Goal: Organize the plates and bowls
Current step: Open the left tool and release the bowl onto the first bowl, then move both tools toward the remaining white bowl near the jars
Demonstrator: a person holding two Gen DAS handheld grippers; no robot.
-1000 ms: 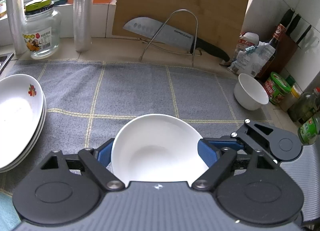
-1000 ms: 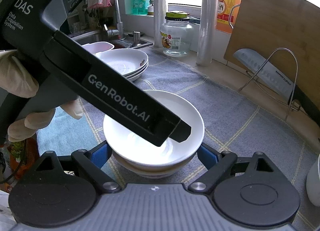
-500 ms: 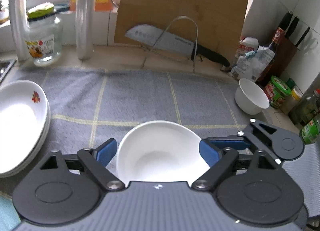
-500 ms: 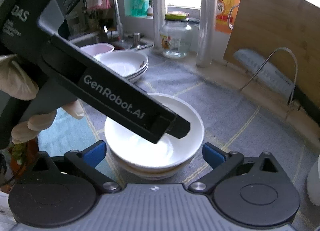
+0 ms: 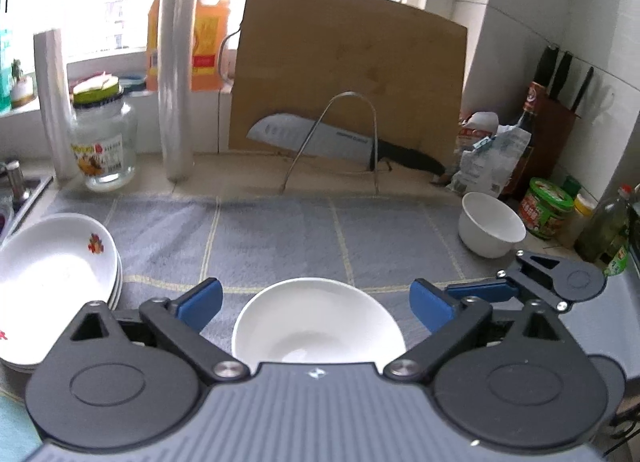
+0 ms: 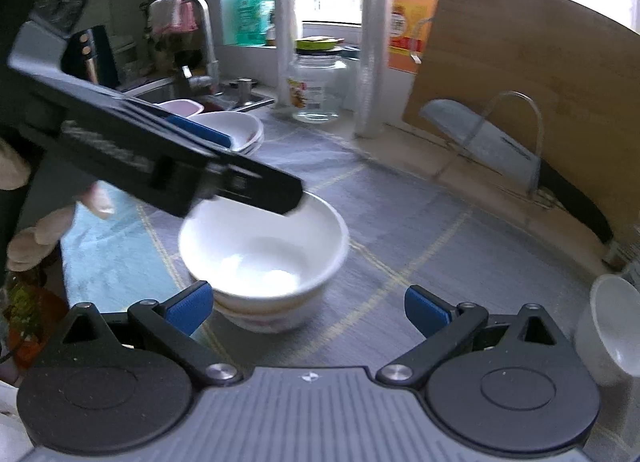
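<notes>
Sitting on the grey checked cloth [image 5: 280, 238], the stacked white bowls [image 6: 262, 262] are lying between the spread blue fingertips of the left gripper [image 5: 316, 304], whose jaws are standing wide apart and touching nothing; the top bowl's rim is showing clear gaps to both pads. From the right wrist view the left gripper's black body [image 6: 160, 158] is hanging above the bowls' far left rim. The right gripper [image 6: 306, 306] is likewise standing open, gripping nothing, with the bowl stack just ahead of its left fingertip [image 6: 190, 308] and off to the left of its centre line. A pile of shallow plates [image 5: 52, 274] with a red flower print is resting at the cloth's left edge, and a single small white bowl [image 5: 490, 224] is standing well apart at the right, near the jars. Compared with a second ago, both pairs of jaws are spread wider, and the left gripper is sitting higher, with the bowls looking smaller and lower in its view.
</notes>
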